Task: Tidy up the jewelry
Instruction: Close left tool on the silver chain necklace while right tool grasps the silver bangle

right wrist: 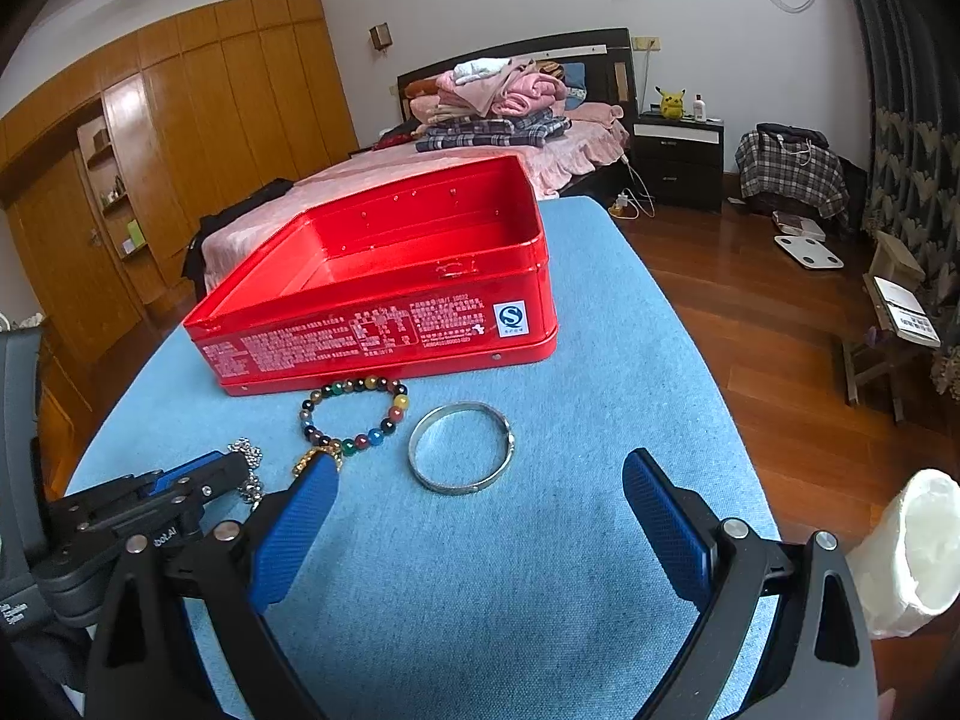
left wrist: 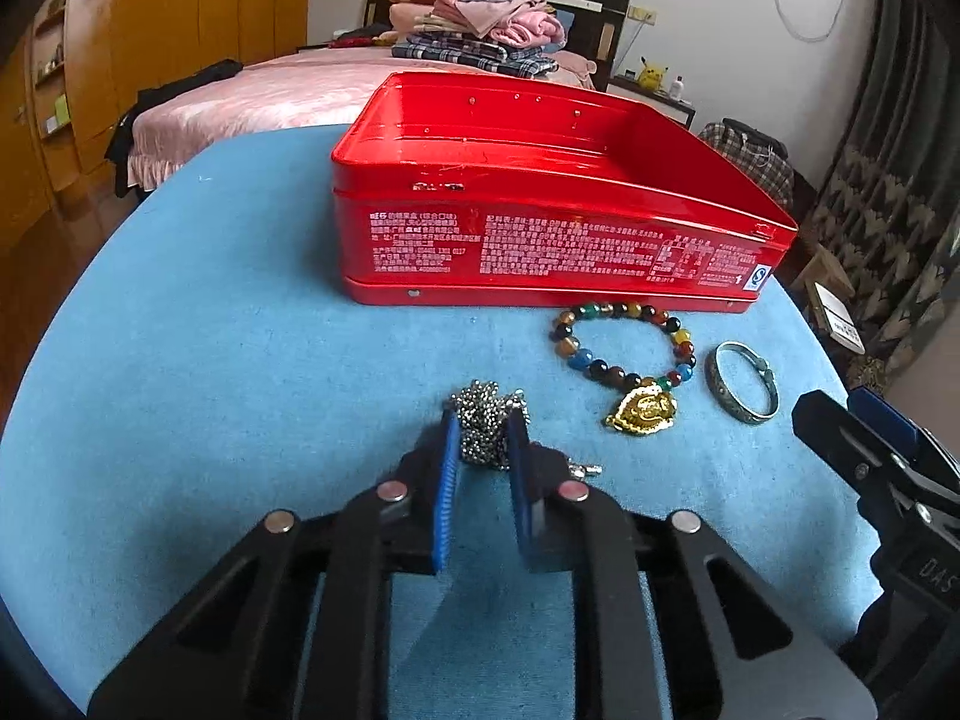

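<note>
1. The left gripper [left wrist: 486, 426] is seen clamped on a bunched silver ball chain [left wrist: 483, 420]; its blue pads are pressed against both sides of the heap, which is gathered between the fingertips just above the blue cloth [left wrist: 240, 330].
2. A short end of the chain with a small clasp is seen trailing on the cloth just to the right of the left gripper's right finger.
3. The right gripper [right wrist: 480, 480] is held with its jaws spread wide, and nothing is seen between its blue pads [right wrist: 660, 510]; only bare cloth lies in the gap.
4. A silver bangle [right wrist: 461, 447] is laid flat on the cloth just ahead of the right gripper's opening, apart from both fingers.
5. A bracelet of multicoloured beads [left wrist: 624, 342] with a gold pendant [left wrist: 642, 411] is placed between the chain and the bangle; its far beads lie right against the front wall of the tin, though actual contact cannot be told.
6. In the right wrist view, the pendant is partly hidden behind the tip of that gripper's left finger.
7. An open red tin [left wrist: 540, 240], printed with white text on its front wall, is set on the cloth behind all three pieces; its interior is seen to hold no jewelry.
8. A bed [right wrist: 576, 138] piled with folded clothes [right wrist: 504, 96] is seen beyond the cloth-covered surface, and a wooden wardrobe [right wrist: 180, 120] stands along the left wall.
</note>
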A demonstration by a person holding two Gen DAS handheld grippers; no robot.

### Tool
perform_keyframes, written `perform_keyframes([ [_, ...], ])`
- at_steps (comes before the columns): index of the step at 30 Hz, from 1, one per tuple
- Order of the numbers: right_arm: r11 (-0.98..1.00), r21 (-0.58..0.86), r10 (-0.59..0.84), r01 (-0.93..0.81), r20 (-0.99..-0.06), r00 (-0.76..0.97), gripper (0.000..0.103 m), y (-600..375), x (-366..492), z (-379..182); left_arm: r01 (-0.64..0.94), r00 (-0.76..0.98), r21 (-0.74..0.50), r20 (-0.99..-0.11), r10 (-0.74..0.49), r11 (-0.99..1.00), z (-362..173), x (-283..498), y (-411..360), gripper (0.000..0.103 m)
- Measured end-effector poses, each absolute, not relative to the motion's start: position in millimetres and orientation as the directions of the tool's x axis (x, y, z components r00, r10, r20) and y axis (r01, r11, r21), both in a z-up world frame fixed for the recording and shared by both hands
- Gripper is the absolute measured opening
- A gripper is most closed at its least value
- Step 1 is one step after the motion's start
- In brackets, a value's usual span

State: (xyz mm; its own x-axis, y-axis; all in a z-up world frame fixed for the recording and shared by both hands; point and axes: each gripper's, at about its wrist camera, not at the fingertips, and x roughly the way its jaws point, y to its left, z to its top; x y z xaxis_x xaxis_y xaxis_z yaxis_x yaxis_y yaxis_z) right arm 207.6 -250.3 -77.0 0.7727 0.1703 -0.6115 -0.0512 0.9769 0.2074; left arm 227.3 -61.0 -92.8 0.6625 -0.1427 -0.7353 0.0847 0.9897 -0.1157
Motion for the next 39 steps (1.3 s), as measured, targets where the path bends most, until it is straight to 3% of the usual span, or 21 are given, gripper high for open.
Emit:
perform_keyframes([
  [10,0.979,0.199,0.174,-0.047,-0.692,0.7,0.093,-246,231,-84,0.07,0.672,-0.146,-0.724,-0.154,0.987,-90,225,-58,0.01],
  [16,0.982,0.184,0.164,-0.043,-0.723,0.671,0.084,-241,241,-86,0.073,0.666,-0.147,-0.729,-0.158,0.986,-91,228,-58,0.01],
  [20,0.983,0.18,0.163,-0.043,-0.734,0.659,0.075,-239,247,-87,0.076,0.665,-0.138,-0.731,-0.153,0.988,-91,228,-59,0.01],
  [26,0.984,0.171,0.167,-0.058,-0.739,0.653,0.048,-232,246,-87,0.076,0.666,-0.136,-0.731,-0.152,0.988,-90,228,-58,0.01],
  [39,0.986,0.119,0.168,-0.119,-0.735,0.657,0.048,-222,212,-86,0.087,0.671,-0.132,-0.725,-0.156,0.987,-91,219,-59,0.01],
])
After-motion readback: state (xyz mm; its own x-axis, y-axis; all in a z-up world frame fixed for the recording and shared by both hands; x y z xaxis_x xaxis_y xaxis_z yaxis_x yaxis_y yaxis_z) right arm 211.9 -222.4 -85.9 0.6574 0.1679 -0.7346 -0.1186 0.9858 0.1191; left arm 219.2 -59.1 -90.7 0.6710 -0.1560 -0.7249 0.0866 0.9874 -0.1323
